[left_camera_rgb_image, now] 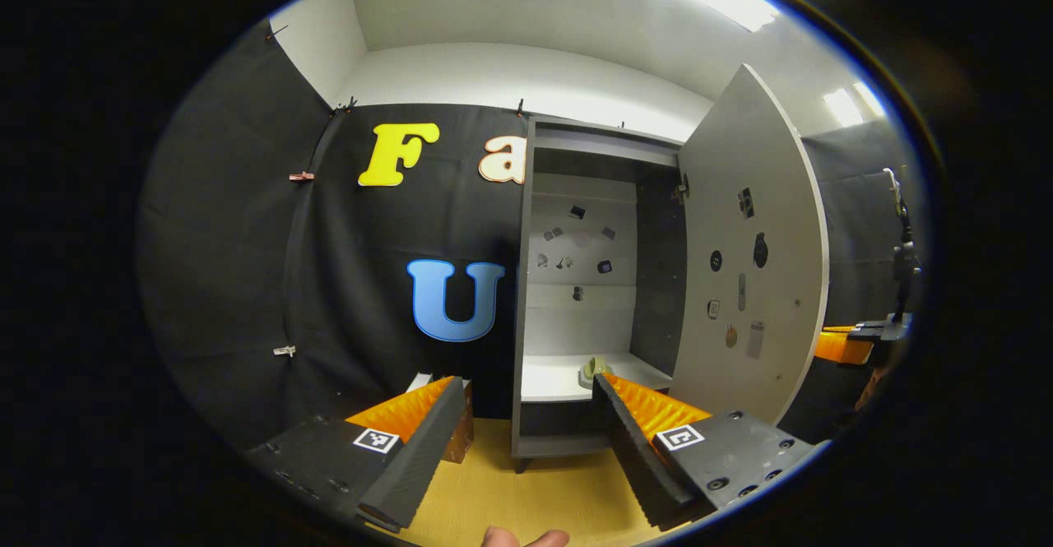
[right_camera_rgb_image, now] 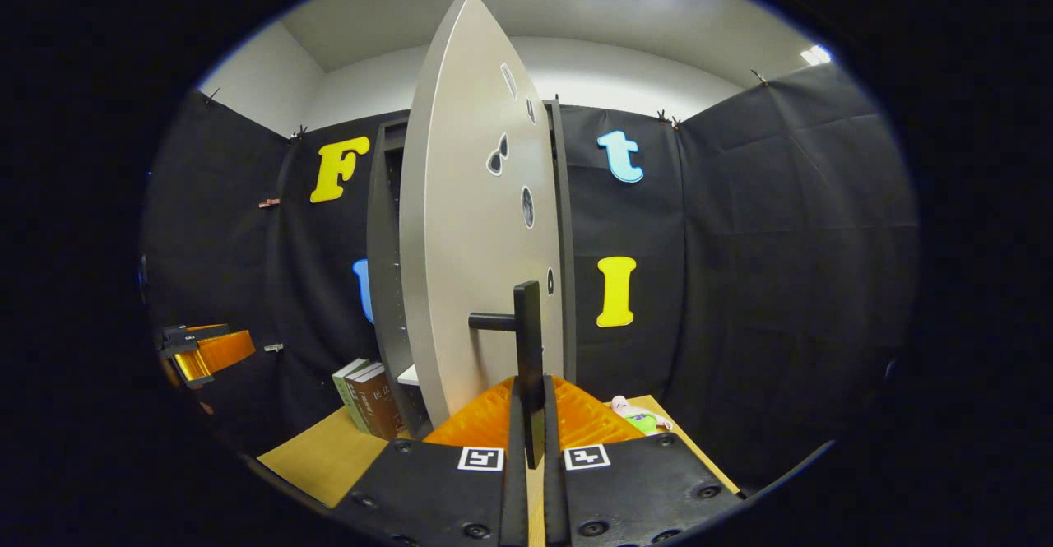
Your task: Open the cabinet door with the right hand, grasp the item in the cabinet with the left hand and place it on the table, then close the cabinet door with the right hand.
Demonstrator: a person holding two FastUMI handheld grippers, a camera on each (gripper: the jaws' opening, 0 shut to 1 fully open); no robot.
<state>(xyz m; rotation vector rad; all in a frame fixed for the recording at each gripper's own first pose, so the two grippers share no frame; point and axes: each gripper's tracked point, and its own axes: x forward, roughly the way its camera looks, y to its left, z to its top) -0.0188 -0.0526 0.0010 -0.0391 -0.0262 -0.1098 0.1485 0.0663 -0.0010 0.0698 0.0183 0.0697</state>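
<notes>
Left gripper (left_camera_rgb_image: 518,415) is hovering with fingers spread before the open cabinet (left_camera_rgb_image: 576,284), facing the item (left_camera_rgb_image: 592,370) lying on its shelf. Right gripper (right_camera_rgb_image: 526,415) is pinching the door handle (right_camera_rgb_image: 526,349), holding the door (right_camera_rgb_image: 469,243) swung open.

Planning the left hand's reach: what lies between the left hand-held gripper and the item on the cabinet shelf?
In the left gripper view, only bare tabletop and the cabinet's low front edge separate the open hand-held gripper from the item.
</notes>
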